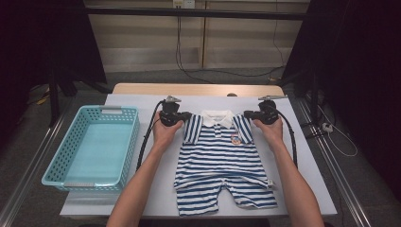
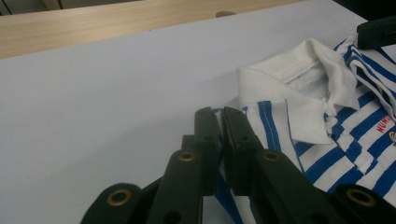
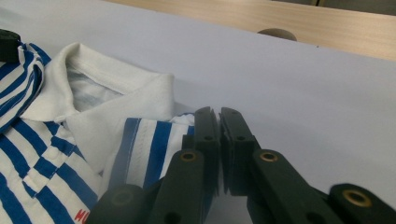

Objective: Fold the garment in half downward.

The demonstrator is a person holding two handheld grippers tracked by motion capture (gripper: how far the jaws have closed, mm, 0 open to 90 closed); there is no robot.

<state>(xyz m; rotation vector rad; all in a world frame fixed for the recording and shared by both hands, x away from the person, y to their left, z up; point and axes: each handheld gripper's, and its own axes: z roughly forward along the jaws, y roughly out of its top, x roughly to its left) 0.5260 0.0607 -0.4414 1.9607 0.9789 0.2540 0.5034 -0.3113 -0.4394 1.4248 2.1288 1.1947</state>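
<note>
A white-covered table (image 1: 118, 101) bore a blue-and-white striped romper (image 1: 220, 163) laid flat at centre. At its left stood 1 turquoise basket (image 1: 128, 142), holding nothing. The left gripper (image 1: 185, 115) and right gripper (image 1: 248, 114) each had their jaws clamped on 1 shoulder of the romper.

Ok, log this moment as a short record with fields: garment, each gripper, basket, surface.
garment: striped romper, blue and white with a white collar, lying flat and face up
left gripper: shut on the romper's shoulder on its side
right gripper: shut on the opposite shoulder
basket: turquoise, nothing in it, left of the romper
surface: white table sheet
</note>
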